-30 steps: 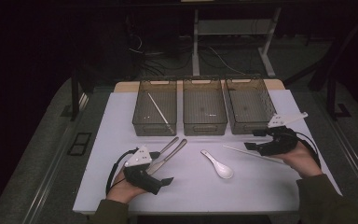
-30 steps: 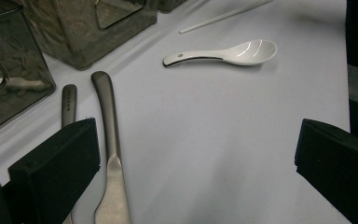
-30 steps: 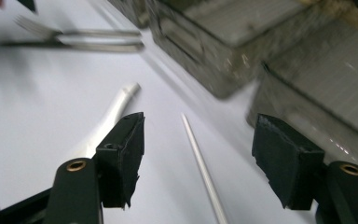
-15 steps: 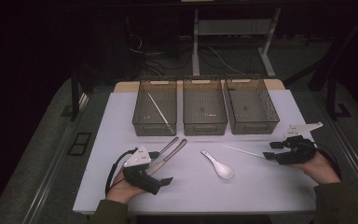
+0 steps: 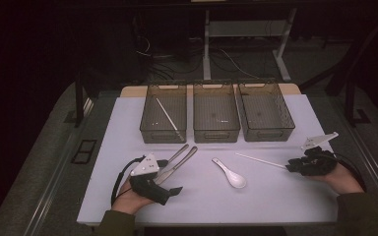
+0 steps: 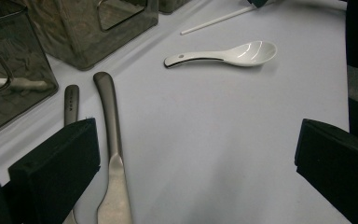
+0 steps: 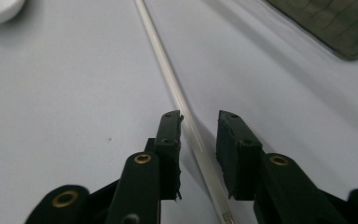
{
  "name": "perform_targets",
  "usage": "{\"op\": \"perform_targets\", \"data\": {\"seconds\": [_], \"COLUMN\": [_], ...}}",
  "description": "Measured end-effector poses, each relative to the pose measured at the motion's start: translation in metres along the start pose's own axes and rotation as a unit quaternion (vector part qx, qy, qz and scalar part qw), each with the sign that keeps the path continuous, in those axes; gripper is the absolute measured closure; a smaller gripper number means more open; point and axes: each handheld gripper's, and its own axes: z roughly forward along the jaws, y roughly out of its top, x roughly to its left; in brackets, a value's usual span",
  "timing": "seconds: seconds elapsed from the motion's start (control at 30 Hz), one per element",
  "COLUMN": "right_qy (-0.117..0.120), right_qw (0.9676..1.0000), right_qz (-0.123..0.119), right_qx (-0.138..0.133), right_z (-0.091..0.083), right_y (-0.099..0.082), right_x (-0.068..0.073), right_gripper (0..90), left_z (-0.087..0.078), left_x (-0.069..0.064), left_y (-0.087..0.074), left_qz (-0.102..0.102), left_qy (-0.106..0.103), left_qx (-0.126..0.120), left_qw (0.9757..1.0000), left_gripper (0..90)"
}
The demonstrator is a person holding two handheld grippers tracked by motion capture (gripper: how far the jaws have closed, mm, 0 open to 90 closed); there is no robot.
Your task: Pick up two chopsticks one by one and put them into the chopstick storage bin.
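At the right of the high view the right gripper straddles a white chopstick lying on the desk; its jaws have just been closing, not yet pinching; left gripper, lower left, jaws spread.

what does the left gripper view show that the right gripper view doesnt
Left gripper view alone: two metal utensils lying side by side, the whole white spoon, and the left gripper with its jaws wide apart over bare table. Right gripper view alone: the right gripper, its jaws having just been closing, the white chopstick between them with gaps either side. Both: the chopstick, the spoon and a mesh bin.
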Motion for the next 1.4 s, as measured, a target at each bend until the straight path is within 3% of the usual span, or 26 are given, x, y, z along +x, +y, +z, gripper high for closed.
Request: {"op": "perform_targets", "data": {"seconds": [0.53, 0.83, 1.4], "right_qy": [0.015, 0.016, 0.028], "right_qw": [0.9998, 0.9988, 0.9966], "right_qz": [-0.009, -0.04, -0.076], "right_qx": [0.011, 0.025, 0.014], "right_z": [0.003, 0.002, 0.002], "right_y": [-0.003, -0.002, -0.008], "right_x": [-0.001, 0.012, 0.026], "right_gripper": [79.3, 81.0, 84.0], "left_z": [0.001, 0.0, 0.0], "left_x": [0.0, -0.001, -0.002], "left_y": [-0.001, 0.0, 0.0], "left_qz": [-0.001, 0.003, 0.002], "left_qy": [-0.001, -0.001, -0.003], "left_qx": [0.002, 0.001, 0.001], "left_qw": [1.0, 1.0, 1.0], "left_gripper": [0.0, 0.0, 0.0]}}
